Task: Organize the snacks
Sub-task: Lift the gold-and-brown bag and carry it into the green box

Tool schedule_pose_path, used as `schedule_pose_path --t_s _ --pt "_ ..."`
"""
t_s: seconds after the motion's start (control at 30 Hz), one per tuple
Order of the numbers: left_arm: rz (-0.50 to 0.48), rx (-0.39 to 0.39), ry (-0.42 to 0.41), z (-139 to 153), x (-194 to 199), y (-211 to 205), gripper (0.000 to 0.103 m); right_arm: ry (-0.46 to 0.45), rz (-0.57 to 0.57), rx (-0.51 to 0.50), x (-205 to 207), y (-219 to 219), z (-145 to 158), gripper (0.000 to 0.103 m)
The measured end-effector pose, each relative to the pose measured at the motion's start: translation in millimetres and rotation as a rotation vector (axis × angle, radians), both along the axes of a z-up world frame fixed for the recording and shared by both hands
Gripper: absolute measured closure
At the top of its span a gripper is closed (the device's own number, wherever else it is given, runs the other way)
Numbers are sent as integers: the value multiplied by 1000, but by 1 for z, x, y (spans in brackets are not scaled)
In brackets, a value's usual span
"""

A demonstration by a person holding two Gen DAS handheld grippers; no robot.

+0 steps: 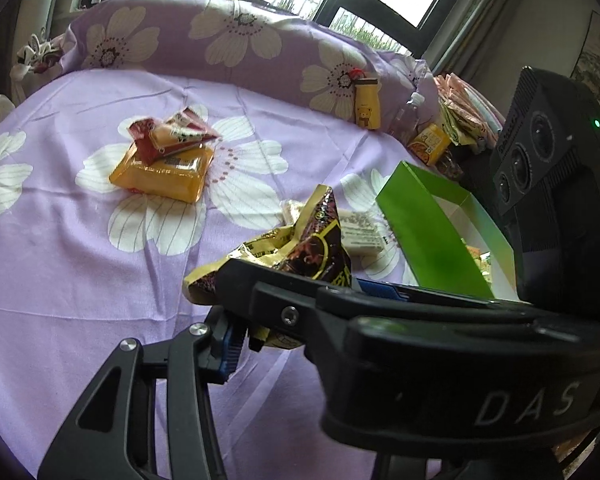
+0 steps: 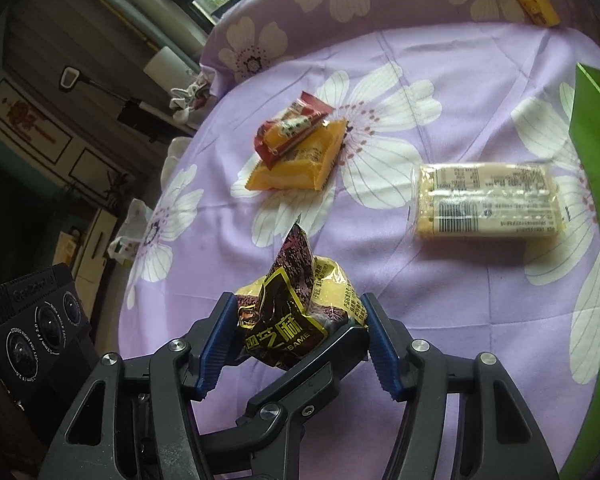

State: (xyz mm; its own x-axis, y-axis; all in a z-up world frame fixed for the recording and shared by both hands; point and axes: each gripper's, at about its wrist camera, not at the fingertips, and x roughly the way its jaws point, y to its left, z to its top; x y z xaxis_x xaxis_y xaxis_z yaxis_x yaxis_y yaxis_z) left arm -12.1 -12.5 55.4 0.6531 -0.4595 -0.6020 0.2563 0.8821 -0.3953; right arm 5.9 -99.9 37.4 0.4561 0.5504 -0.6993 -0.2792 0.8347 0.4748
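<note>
Left gripper (image 1: 256, 320): jaws clamped on the black-and-yellow sesame snack bag (image 2: 296, 312), crumpled between them.
Right gripper (image 2: 296, 344): blue pads (image 2: 216, 344) pressed against both sides of that bag.
Bag position: held by both grippers, lifted clear of the purple floral sheet (image 1: 60, 260).
Green box (image 1: 428, 232): open, just right of the bag.
Pale wrapped pack (image 2: 484, 200): flat on the sheet beside the box.
Orange and red packets (image 1: 164, 160): stacked, well apart from the grippers.

Right claw (image 2: 296, 344): matte black linkage arms, silver round pivot screws showing, ribbed blue pads (image 2: 216, 344) lining its fingers. Left claw (image 1: 244, 328): same black frame, blue pad, pale "DAS" lettering sitting behind its fingers.
</note>
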Motion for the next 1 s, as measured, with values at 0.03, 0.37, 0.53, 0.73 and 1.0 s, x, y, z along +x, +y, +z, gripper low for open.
schedule_pose_path --t_s 0.03,0.37,0.53,0.73,1.0 --pt "-4 2 -26 7 -2 -4 58 -26 -3 1 -3 -2 7 39" --pt "-118 -3 -204 62 -4 -61 58 -233 -111 16 -30 -57 72 39" --pt "-198 -22 -227 72 5 -102 58 -273 -211 26 -34 -98 87 40" --pt "-297 -26 -191 73 20 -152 58 -253 -326 35 -33 -147 87 40" --pt "-421 -38 -109 62 40 -207 58 -180 -475 57 -33 -207 75 40"
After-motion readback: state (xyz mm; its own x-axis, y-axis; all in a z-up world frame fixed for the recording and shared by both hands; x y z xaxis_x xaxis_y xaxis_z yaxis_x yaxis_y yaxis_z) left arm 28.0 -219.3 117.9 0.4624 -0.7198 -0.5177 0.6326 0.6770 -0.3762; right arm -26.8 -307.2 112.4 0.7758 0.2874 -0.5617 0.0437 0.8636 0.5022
